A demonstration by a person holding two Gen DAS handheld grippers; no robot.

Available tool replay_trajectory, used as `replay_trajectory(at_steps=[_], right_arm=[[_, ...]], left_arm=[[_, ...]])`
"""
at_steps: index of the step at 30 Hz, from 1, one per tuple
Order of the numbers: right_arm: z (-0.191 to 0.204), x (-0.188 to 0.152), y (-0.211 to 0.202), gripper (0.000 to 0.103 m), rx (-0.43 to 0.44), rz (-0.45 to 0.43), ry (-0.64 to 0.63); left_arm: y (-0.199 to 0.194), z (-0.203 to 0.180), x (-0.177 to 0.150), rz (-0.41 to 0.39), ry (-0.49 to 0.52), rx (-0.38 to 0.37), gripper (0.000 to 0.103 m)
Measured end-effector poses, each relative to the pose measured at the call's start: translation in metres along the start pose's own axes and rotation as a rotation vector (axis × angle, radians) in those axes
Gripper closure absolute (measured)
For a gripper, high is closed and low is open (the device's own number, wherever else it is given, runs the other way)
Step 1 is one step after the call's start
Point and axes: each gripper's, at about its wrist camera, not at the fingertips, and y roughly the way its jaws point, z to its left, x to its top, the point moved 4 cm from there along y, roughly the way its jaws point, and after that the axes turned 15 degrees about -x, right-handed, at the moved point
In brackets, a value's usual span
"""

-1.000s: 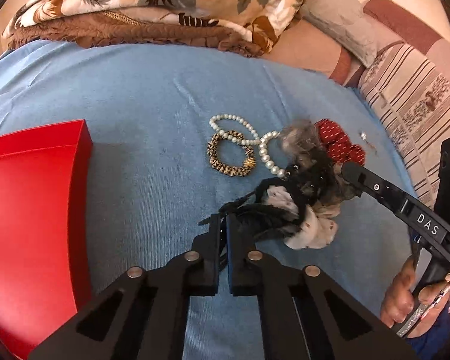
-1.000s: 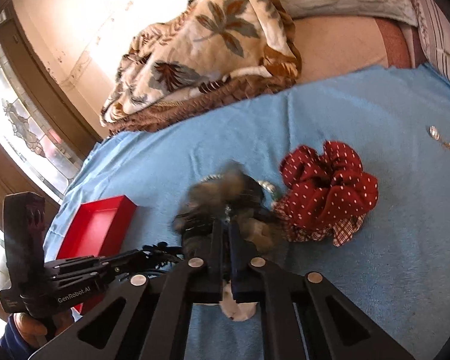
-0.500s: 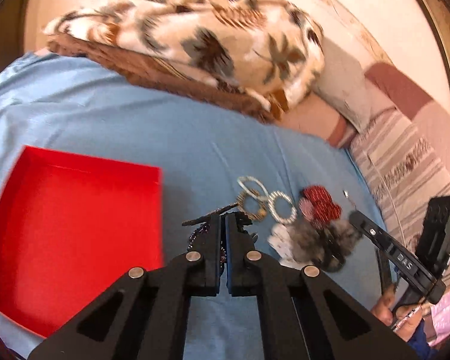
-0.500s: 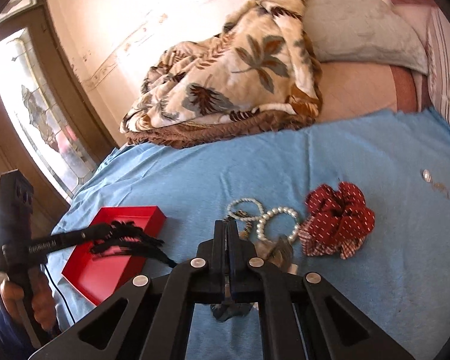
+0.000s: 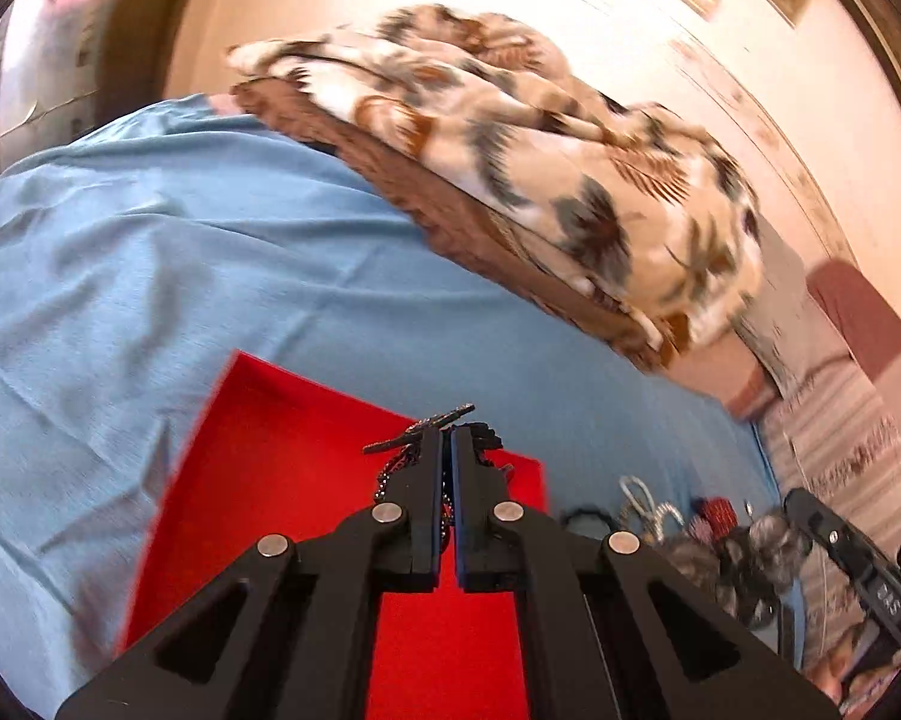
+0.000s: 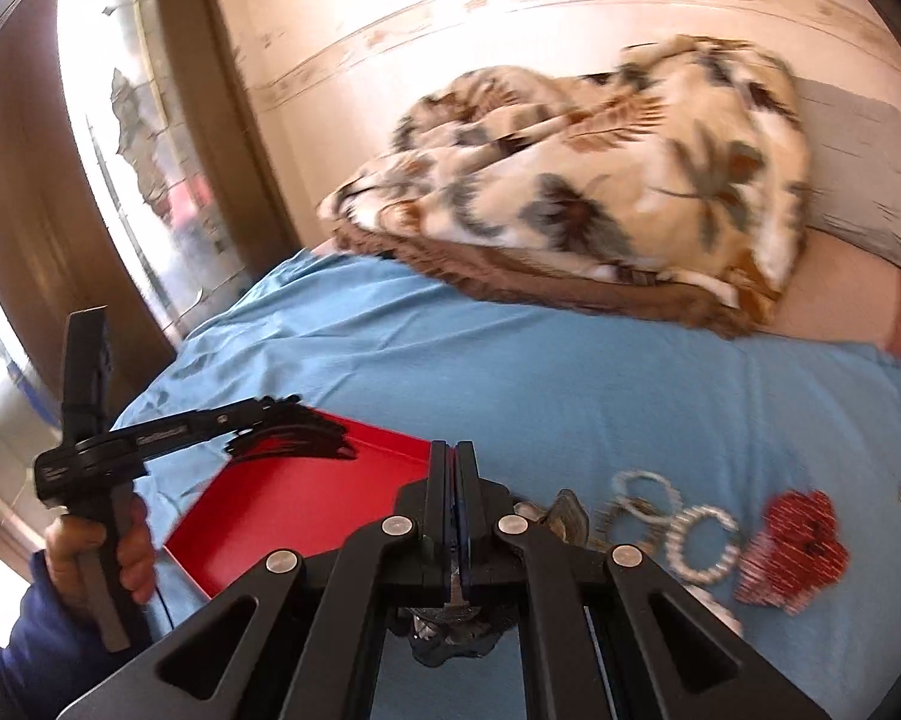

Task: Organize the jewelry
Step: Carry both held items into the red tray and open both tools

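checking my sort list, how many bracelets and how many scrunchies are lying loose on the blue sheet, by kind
bracelets: 3 (small white pearl bracelet, larger white pearl bracelet, blurred brown leopard-print bracelet)
scrunchies: 1 (red polka-dot fabric scrunchie)
total: 4; a pale fabric bit is too hidden to count
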Motion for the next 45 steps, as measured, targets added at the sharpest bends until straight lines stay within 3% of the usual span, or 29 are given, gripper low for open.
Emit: replay_trajectory(at_steps=[10,15,21,22,24,25,26,27,29,32,37,45], right_arm=[[0.109,0.017,0.098,0.101,0.04,0.134,-0.101],[0.138,0.021,0.131,0.101,0.032,0.142,-0.122],[0.143,0.01,0.163,0.1,0.01,0.198,-0.131],[0.143,0.009,0.166,0.1,0.009,0.202,-0.128],[0.139,0.01,0.165,0.097,0.007,0.2,-0.115],[0.137,0.012,0.162,0.094,0.007,0.195,-0.106],[0.134,0.013,0.159,0.08,0.006,0.191,-0.1],[0.131,0.016,0.156,0.059,0.001,0.183,-0.095],[0.118,0.021,0.141,0.042,-0.025,0.139,-0.077],[0.096,0.024,0.12,0.042,-0.059,0.114,-0.068],[0.027,0.011,0.076,0.039,-0.134,0.092,-0.014],[-0.12,-0.063,0.007,0.033,-0.246,0.134,0.182]], left_arm=[[0.014,0.063,0.018,-0.012,-0.017,0.167,0.101],[0.022,0.082,0.016,0.005,-0.051,0.206,0.101],[0.019,0.08,0.019,-0.008,-0.06,0.18,0.1],[0.017,0.076,0.02,-0.014,-0.052,0.182,0.096],[0.012,0.071,0.021,-0.026,-0.041,0.17,0.079],[0.009,0.068,0.021,-0.041,-0.037,0.166,0.061],[0.006,0.066,0.021,-0.057,-0.033,0.166,0.05],[0.003,0.064,0.022,-0.073,-0.027,0.167,0.047],[-0.002,0.06,0.021,-0.092,-0.013,0.176,0.046],[-0.005,0.058,0.016,-0.092,-0.009,0.184,0.046],[-0.011,0.047,-0.001,-0.086,0.009,0.19,0.046],[-0.016,-0.025,-0.034,-0.073,0.166,0.148,0.046]])
